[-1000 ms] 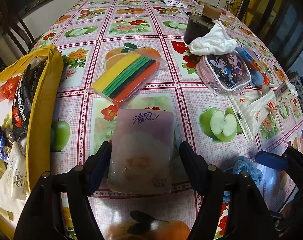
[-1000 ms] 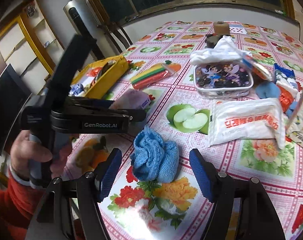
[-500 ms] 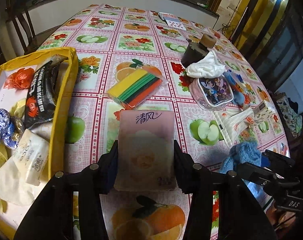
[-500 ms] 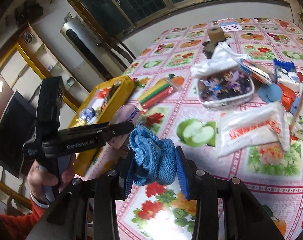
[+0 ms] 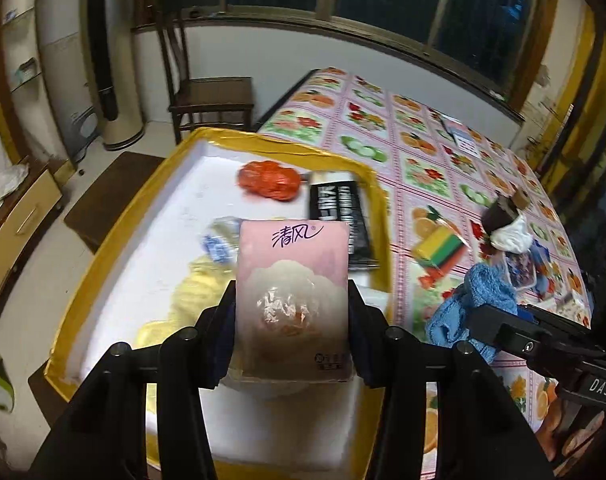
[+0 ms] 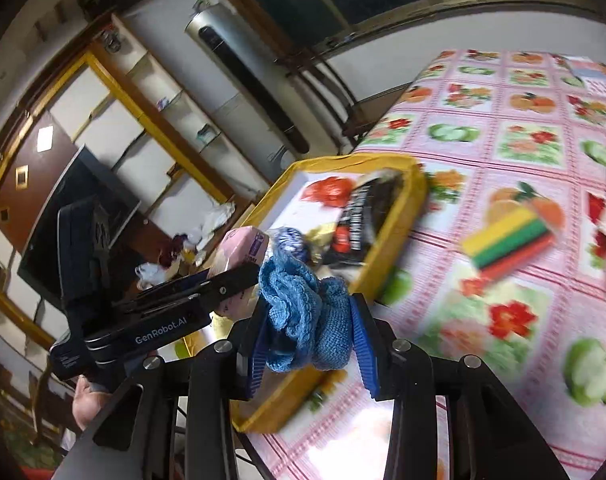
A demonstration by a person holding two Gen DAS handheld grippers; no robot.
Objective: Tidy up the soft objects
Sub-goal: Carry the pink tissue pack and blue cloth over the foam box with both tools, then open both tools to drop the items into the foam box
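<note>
Two grippers are carrying loads: left gripper point(image 5: 292, 320) is pinching a pink tissue pack point(image 5: 293, 300) by its sides, holding it flat above the yellow tray point(image 5: 219, 138) for release. Right gripper point(image 6: 307, 332) is squeezing a blue knitted cloth point(image 6: 303, 316) at the tray's near right rim, likely queuing behind. Colored strips point(image 6: 507, 242) are lying further right on the table point(image 6: 515, 120).

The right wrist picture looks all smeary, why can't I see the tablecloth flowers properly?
Right wrist view: motion blur smears the flowered pink tablecloth and the striped colourful packet, while the fuzzy blue knitted cloth in the tongs stays sharp. Left wrist view: the pink tissue pack is crisp, the yellow-rimmed tray contents slightly blurred, and the fisheye lens bends the window frame.
</note>
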